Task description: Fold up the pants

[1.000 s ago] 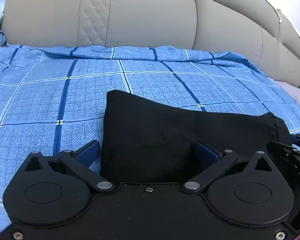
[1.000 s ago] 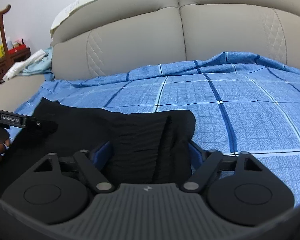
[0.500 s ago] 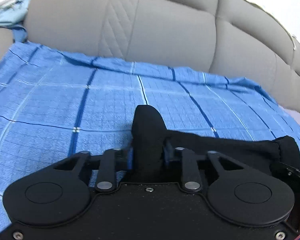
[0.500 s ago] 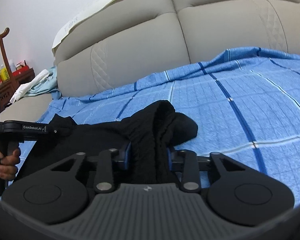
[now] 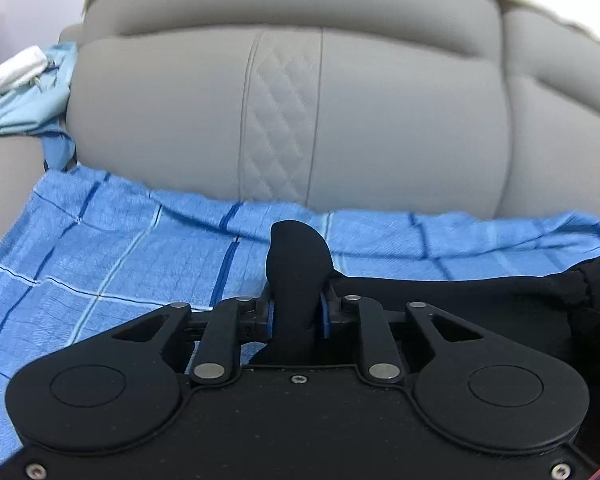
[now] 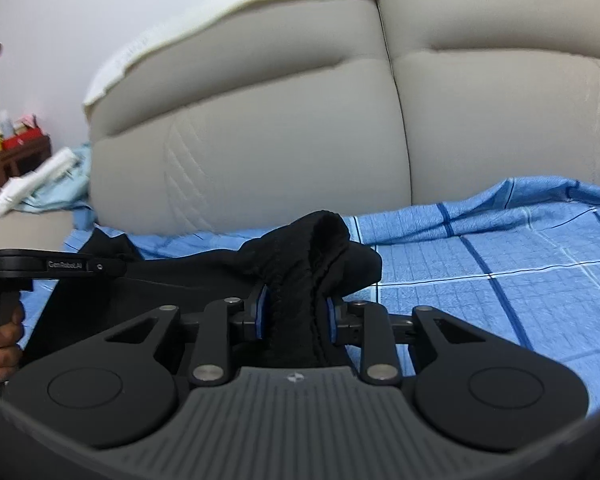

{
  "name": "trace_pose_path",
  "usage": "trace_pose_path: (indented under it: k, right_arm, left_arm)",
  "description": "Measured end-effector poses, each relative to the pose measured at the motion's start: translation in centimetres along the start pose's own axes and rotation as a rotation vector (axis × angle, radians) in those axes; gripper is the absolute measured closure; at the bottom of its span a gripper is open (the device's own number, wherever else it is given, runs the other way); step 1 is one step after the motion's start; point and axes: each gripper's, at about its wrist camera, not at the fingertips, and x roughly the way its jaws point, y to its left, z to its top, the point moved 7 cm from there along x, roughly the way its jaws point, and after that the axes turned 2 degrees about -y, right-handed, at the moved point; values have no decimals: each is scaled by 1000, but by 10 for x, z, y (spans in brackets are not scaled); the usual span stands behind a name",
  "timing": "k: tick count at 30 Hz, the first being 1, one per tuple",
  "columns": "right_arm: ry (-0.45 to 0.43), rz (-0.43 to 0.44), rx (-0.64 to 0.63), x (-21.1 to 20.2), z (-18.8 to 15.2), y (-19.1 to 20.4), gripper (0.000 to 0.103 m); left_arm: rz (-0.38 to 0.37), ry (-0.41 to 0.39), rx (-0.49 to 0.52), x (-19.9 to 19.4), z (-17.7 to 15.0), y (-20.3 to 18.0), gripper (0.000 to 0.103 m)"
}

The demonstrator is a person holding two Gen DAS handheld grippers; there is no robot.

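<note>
Left gripper (image 5: 296, 312) pinching a black pants (image 5: 296, 264) fold at frame centre; right gripper (image 6: 294, 314) clamped on bunched pants, lifted over blue sheet (image 6: 500, 280) before sofa (image 6: 280, 152).

Ahead of both grippers, the sofa back (image 5: 380, 120) rises as a wall and blocks forward travel. The blue sheet (image 6: 500, 272) lies bare to the right, open for passage. In the right wrist view, the left gripper (image 6: 112, 266) and its hand (image 6: 0, 340) occupy the left side. Bundled cloths (image 5: 24, 80) block the far left end.
</note>
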Motion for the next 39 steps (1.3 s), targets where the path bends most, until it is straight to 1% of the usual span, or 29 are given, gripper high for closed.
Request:
trace_pose_path:
  k: [2,4,5,7,12,13,14,16,17,18,20,23,24,26,28,31,35,39]
  right_arm:
    - [31,-29,-9,16,-6,-3,68]
    - [43,-47,-12,22,-15,-7,64]
    - [42,-50,-9,22,-18,-9,62]
    - [41,-49,7,23,-21,-13,61]
    - [45,-69,-16,23,-23,-11,56]
    - [47,-74,-16,23,-24,-11,53]
    - [49,-81,-11,24,-23,-12,45]
    - [60,-112,-2,23,-22,-14,34]
    - [61,-124,-1,20,-22,-15,29]
    - [60,-135,-3,17,-21,-16,25]
    - [59,-165,-26,10,-22,-17,17]
    - [78,-234,-95,-1,-26,-20,13]
    - [80,-248,-113,-6,-28,-22,13]
    - [81,-275,-160,-17,-33,-24,11]
    - [77,-303,-189,-28,-36,-27,9]
    - [73,-327,-197,-43,-37,-29,8]
    - [32,-312,-187,-72,-38,-21,2]
    - [18,-300,-198,-96,-52,-8,1]
  left_arm:
    - [29,13,29,14,-8,-3,77]
    - [47,21,43,22,-15,-4,73]
    - [47,26,34,24,-16,-3,71]
    - [44,32,19,26,-19,-1,70]
    - [66,55,36,30,-23,-2,63]
    - [71,57,38,30,-23,-2,63]
    - [72,59,38,30,-23,-2,63]
    - [72,70,33,25,-22,-3,58]
    - [70,73,33,21,-21,-3,52]
    - [63,73,35,16,-21,-3,45]
    - [48,64,42,5,-22,-3,39]
    - [36,55,57,-16,-29,-1,30]
    - [28,51,62,-23,-32,0,28]
    - [15,46,82,-40,-40,3,23]
    - [14,42,99,-55,-48,6,21]
    - [15,40,112,-78,-60,9,20]
    - [1,35,108,-108,-77,10,14]
    - [4,31,106,-135,-98,8,12]
